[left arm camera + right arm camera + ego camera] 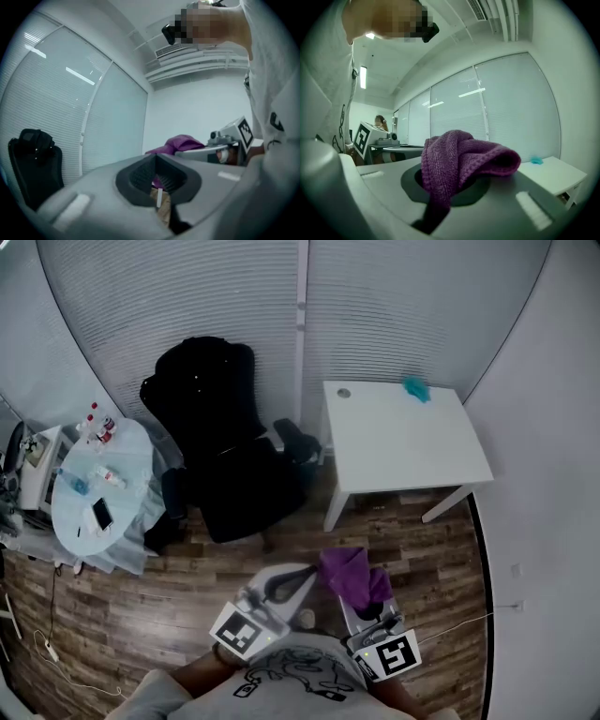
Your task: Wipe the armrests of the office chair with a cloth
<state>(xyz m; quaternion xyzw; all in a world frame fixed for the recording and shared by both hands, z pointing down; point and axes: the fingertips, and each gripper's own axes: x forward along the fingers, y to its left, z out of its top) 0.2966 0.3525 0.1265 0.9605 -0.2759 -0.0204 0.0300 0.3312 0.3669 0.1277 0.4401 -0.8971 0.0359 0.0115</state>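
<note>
Head view: office chair (225, 442) centre-left, unreached.
Right gripper (445, 190): clamped on purple cloth (464, 157), for wiping.
Left gripper (158, 182): closed, empty.

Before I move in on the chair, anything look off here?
Nothing spilled or damaged. The office chair stands upright by the blinds; the purple cloth sits bunched between the jaws of the right gripper.

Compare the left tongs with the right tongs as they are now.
The right tongs are shut on a bunched purple cloth, which drapes over their tips; the left tongs are shut with nothing between them. In the head view the left tongs slant inward toward the cloth, while the right tongs point more straight ahead. Both are held close to the person's body over the wooden floor, clear of the black office chair.
</note>
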